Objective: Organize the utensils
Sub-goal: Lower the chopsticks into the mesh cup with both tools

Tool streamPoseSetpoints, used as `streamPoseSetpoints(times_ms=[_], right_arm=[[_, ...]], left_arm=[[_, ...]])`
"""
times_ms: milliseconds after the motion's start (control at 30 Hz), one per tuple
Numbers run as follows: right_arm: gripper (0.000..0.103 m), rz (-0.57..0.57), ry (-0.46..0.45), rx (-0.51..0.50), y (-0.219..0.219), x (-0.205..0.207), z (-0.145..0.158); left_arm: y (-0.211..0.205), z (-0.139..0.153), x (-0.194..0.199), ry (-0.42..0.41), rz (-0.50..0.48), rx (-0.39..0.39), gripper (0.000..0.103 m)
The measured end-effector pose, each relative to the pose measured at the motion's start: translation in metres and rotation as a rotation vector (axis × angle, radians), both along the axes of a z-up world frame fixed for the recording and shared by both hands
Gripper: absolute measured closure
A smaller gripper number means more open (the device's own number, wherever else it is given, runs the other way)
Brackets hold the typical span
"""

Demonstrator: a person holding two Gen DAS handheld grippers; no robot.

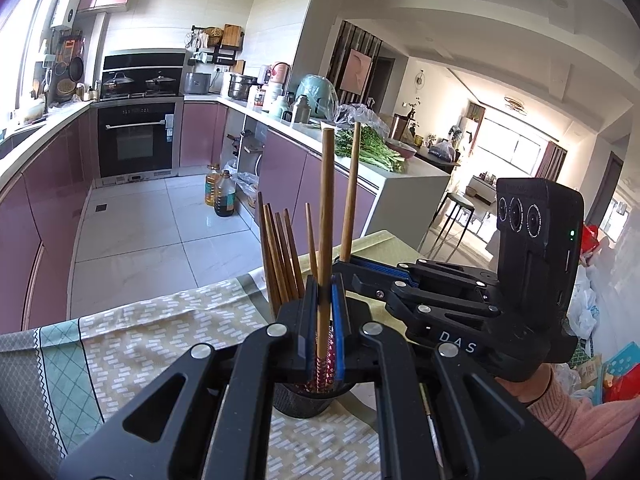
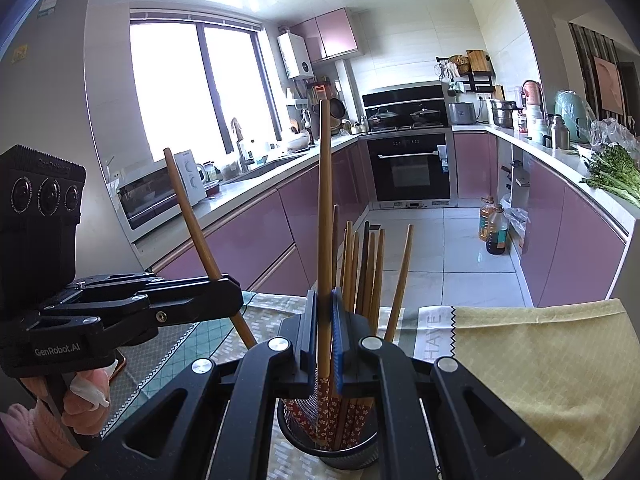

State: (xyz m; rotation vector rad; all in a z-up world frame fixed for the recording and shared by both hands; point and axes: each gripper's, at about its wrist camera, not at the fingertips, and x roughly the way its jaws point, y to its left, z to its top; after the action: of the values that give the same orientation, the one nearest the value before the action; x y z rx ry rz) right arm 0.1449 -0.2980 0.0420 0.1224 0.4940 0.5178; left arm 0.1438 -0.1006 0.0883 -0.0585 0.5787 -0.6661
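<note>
Both grippers are clamping one chopstick each, upright: left gripper [image 1: 324, 312] over the cup [image 1: 308, 400], right gripper [image 2: 324, 332] over the same cup [image 2: 332, 452], likely lowering tips-down to join the rest.

Black mesh holder [image 2: 348, 454] upright, packed with brown wooden chopsticks [image 2: 362, 264], red flower-patterned ends down inside it, plain tips fanned out above its rim. One longer chopstick [image 1: 325, 216] upright directly over the holder, patterned end low at its mouth. Another chopstick [image 2: 200, 236] tilted just beside the holder.
</note>
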Motion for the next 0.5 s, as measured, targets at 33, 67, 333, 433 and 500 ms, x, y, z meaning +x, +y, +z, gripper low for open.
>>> streamPoseSetpoints(times_ms=[33,67,333,433,500], right_arm=[[0.097,0.0,0.001,0.0,0.0,-0.0001,-0.0007],[0.097,0.001,0.002,0.0,-0.0001,-0.0002,-0.0012],[0.097,0.003,0.01,-0.002,0.0004,0.0013,-0.0053],[0.097,0.001,0.013,-0.001,0.0004,0.0009,-0.0072],[0.097,0.0,0.014,-0.001,0.0001,0.0006,-0.0078]], left_arm=[[0.0,-0.0006,0.0004,-0.001,0.001,0.003,0.096],[-0.0008,-0.0008,0.0005,-0.003,0.003,0.007,0.096],[-0.003,-0.004,0.0058,-0.002,0.012,0.02,0.096],[-0.0045,-0.0067,0.0068,0.0,0.016,0.026,0.096],[-0.0045,-0.0089,0.007,0.001,0.018,0.03,0.096]])
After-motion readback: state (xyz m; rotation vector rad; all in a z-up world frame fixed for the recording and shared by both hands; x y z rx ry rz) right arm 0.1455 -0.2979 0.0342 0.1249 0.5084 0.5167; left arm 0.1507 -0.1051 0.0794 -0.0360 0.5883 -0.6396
